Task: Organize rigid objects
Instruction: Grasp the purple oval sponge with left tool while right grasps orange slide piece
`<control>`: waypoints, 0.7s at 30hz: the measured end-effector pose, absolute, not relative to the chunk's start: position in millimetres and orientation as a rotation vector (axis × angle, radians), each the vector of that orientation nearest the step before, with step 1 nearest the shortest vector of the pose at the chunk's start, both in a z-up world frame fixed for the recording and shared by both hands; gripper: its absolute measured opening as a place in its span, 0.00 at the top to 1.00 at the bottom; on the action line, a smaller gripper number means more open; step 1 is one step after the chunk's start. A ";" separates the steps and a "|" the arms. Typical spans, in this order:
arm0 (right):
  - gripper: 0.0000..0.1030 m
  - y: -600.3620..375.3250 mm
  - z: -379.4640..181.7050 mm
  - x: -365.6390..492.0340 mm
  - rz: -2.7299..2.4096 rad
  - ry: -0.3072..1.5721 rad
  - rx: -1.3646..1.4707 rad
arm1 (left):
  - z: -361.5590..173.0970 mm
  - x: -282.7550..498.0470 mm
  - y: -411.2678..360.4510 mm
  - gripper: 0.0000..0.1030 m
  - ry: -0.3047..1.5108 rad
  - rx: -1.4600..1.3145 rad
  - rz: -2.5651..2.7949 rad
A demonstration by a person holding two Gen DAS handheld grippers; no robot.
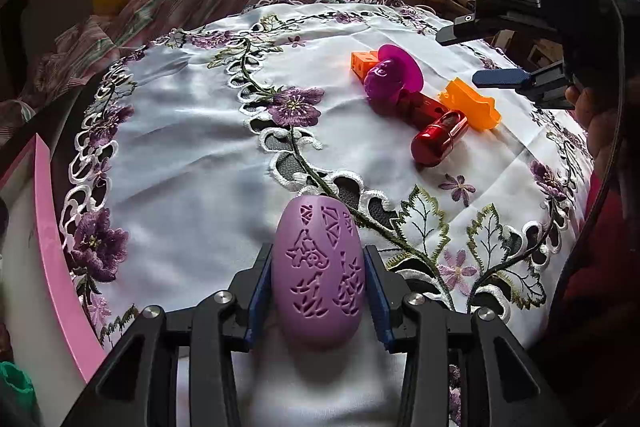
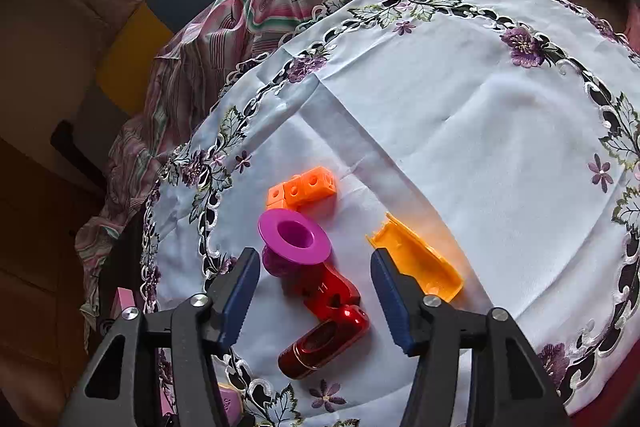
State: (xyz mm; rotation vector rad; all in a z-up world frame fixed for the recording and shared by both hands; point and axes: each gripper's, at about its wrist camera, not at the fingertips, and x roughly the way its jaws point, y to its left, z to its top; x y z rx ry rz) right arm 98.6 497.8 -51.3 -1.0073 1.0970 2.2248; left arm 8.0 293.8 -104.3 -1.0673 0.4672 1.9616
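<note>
Left tongs pinched lilac carved egg-shaped piece above embroidered tablecloth. Right tongs spread, closing, nothing gripped; red metal clamp lay below, between pads. Magenta flanged spool, orange cube block, orange tray, possibly cover, clustered nearby.

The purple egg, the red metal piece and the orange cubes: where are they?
purple egg [image 1: 318, 275], left wrist view, its carved top face.
red metal piece [image 2: 332, 297], right wrist view, the flat arm marked 11.
orange cubes [image 2: 310, 185], right wrist view, a front face.
</note>
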 end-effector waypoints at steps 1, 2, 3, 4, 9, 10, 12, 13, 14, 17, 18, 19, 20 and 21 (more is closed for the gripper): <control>0.46 500.8 -48.6 102.4 2.195 1.062 -0.984 | -104.6 7.7 293.9 0.58 0.466 -1.065 1.963; 0.46 504.7 -47.2 107.2 2.156 1.034 -0.962 | -104.7 7.0 293.8 0.58 0.461 -1.067 1.964; 0.46 508.9 -48.7 111.2 2.124 1.039 -0.952 | -104.8 6.4 293.6 0.58 0.458 -1.068 1.964; 0.46 513.3 -52.7 113.7 2.103 1.069 -0.958 | -105.1 6.4 293.9 0.58 0.459 -1.065 1.965; 0.46 517.2 -63.4 111.7 2.044 1.078 -1.012 | -105.8 6.2 291.9 0.58 0.448 -1.057 1.962; 0.46 516.2 -63.8 110.5 2.042 1.063 -1.022 | -105.9 6.4 291.8 0.58 0.445 -1.056 1.962; 0.46 512.5 -63.5 107.9 2.042 1.028 -1.043 | -106.3 7.2 291.3 0.58 0.444 -1.049 1.963; 0.46 510.7 -61.9 106.3 2.049 1.010 -1.046 | -106.3 7.2 291.1 0.58 0.444 -1.047 1.963; 0.44 509.1 -60.2 104.4 2.056 0.988 -1.049 | -106.3 7.1 290.8 0.58 0.443 -1.046 1.960; 0.40 505.3 -59.9 92.4 2.071 0.909 -1.108 | -106.7 5.0 290.2 0.58 0.428 -1.052 1.953; 0.40 504.7 -62.2 87.6 2.071 0.884 -1.138 | -106.7 5.1 289.7 0.58 0.424 -1.052 1.951; 0.40 504.4 -65.0 82.5 2.070 0.859 -1.170 | -106.9 4.9 289.3 0.58 0.421 -1.051 1.950; 0.40 504.5 -68.7 77.1 2.065 0.836 -1.200 | -106.9 4.7 289.0 0.58 0.419 -1.050 1.948; 0.40 505.1 -73.1 71.7 2.057 0.816 -1.233 | -106.9 4.3 288.6 0.58 0.414 -1.052 1.947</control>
